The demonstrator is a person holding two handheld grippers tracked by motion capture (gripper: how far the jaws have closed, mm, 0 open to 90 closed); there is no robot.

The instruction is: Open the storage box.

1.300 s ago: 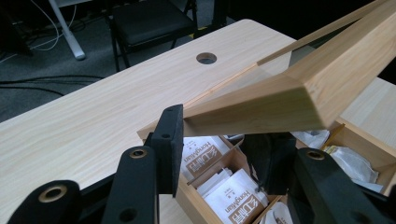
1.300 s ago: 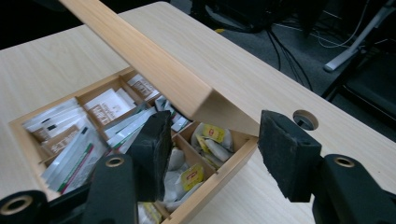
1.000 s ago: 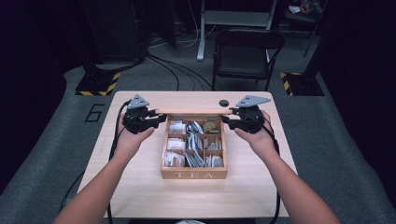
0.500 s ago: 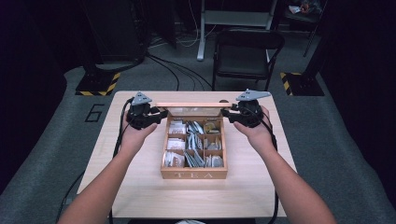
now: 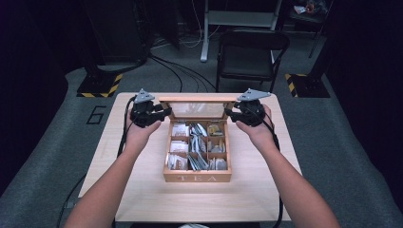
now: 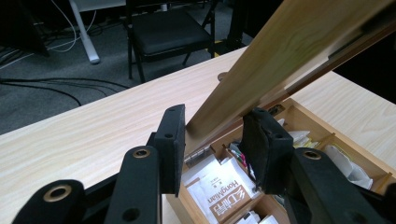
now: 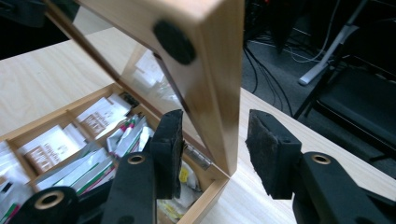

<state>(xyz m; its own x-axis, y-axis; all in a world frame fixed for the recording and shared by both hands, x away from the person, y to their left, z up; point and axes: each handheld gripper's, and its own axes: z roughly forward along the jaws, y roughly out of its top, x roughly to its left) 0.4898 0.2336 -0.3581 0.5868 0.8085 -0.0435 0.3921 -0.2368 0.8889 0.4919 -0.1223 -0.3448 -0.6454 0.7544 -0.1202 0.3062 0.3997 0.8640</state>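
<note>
A wooden tea box point(image 5: 197, 178) stands open in the middle of the table, its compartments full of tea bags point(image 5: 190, 142). Its glass-paned lid point(image 5: 197, 99) stands raised at the back. My left gripper point(image 5: 166, 113) is at the lid's left edge. In the left gripper view both pads of my left gripper point(image 6: 212, 135) press on the lid's frame point(image 6: 280, 51). My right gripper point(image 5: 228, 113) is at the lid's right edge. In the right gripper view my right gripper point(image 7: 215, 144) straddles the lid's frame point(image 7: 215, 60), with a gap at the outer pad point(image 7: 271, 149).
The light wooden table point(image 5: 142, 199) has bare surface on both sides of the box and in front of it. A black chair point(image 5: 252, 52) stands behind the table, with cables on the grey floor. Cords trail from both grippers along the forearms.
My left gripper has moved inward to the lid's left edge. The right gripper has stayed at the right edge. The box has not shifted.
</note>
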